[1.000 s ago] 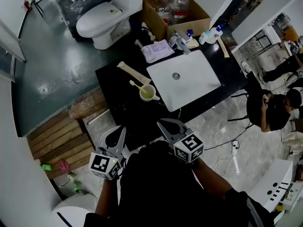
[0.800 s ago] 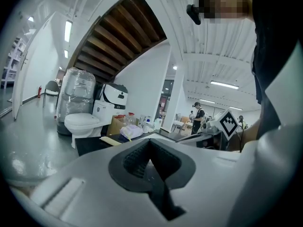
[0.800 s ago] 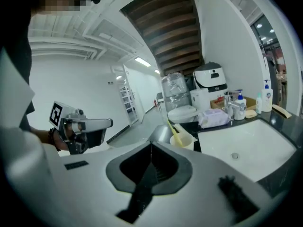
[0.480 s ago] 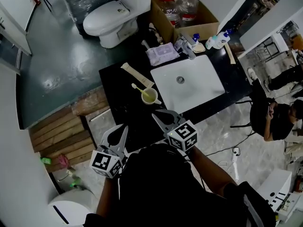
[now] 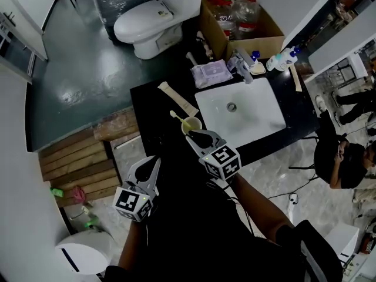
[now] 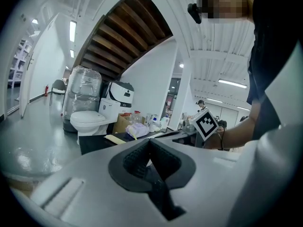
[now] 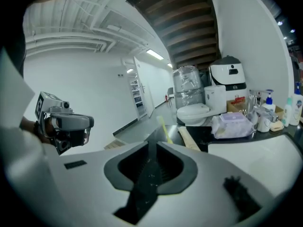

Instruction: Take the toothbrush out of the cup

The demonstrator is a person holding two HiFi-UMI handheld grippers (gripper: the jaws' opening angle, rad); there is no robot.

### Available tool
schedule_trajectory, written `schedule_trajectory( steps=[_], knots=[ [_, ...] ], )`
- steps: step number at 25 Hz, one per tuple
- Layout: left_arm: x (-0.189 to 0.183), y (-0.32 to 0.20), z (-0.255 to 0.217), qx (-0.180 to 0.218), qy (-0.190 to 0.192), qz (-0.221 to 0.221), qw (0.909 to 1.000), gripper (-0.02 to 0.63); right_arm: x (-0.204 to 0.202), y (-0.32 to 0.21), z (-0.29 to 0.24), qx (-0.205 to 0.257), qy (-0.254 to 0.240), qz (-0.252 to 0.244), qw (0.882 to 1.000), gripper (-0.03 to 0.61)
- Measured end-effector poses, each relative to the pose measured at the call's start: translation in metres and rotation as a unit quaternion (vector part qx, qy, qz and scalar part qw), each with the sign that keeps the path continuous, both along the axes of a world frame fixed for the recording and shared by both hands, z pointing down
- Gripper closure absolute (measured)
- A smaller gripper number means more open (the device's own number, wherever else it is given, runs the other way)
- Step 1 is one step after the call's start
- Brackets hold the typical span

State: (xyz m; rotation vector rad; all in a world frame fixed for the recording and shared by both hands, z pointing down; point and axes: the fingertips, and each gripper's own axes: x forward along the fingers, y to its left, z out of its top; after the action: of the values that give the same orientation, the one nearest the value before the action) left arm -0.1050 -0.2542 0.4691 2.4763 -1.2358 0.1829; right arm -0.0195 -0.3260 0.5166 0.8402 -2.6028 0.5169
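White toilet (image 5: 144,23) beside cardboard box (image 5: 267,25); sink (image 5: 255,119) set in black counter (image 5: 150,107).

One toothbrush (image 5: 175,116), one cup (image 5: 191,124), one basin (image 5: 258,119), one toilet (image 5: 144,21), two hand-held grippers (image 5: 155,160) (image 5: 190,136).

Right gripper cam: jaws together, toothbrush handle just past the tips.

I see the right gripper (image 7: 152,144) with both jaws meeting at the tips and nothing between them. The yellow-green toothbrush (image 7: 164,126) handle rises tilted just beyond the tips, slightly to their right. Behind it a pale tube (image 7: 189,138) lies flat on the black counter (image 7: 208,137). White basin (image 7: 258,150) at right, a purple-white packet (image 7: 232,123) near its far edge, bottles (image 7: 289,109) further right. White toilet (image 7: 193,112) beyond the counter, plastic-wrapped bundle (image 7: 187,86) behind it. Left gripper (image 7: 85,122) is well off to the left.
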Motion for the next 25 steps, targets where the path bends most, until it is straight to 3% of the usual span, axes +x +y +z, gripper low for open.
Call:
schedule_trajectory(
  steps=[9, 25],
  knots=[
    [-0.003, -0.014, 0.006, -0.008, -0.004, -0.011, 0.9999, 0.594, -0.007, -0.029, 0.007, -0.001, 0.014, -0.019, 1.0, 0.512],
    [-0.009, -0.021, 0.021, -0.023, -0.009, -0.027, 0.9993, 0.591, -0.02, -0.051, 0.04, -0.029, 0.087, -0.068, 0.993, 0.489]
  ],
)
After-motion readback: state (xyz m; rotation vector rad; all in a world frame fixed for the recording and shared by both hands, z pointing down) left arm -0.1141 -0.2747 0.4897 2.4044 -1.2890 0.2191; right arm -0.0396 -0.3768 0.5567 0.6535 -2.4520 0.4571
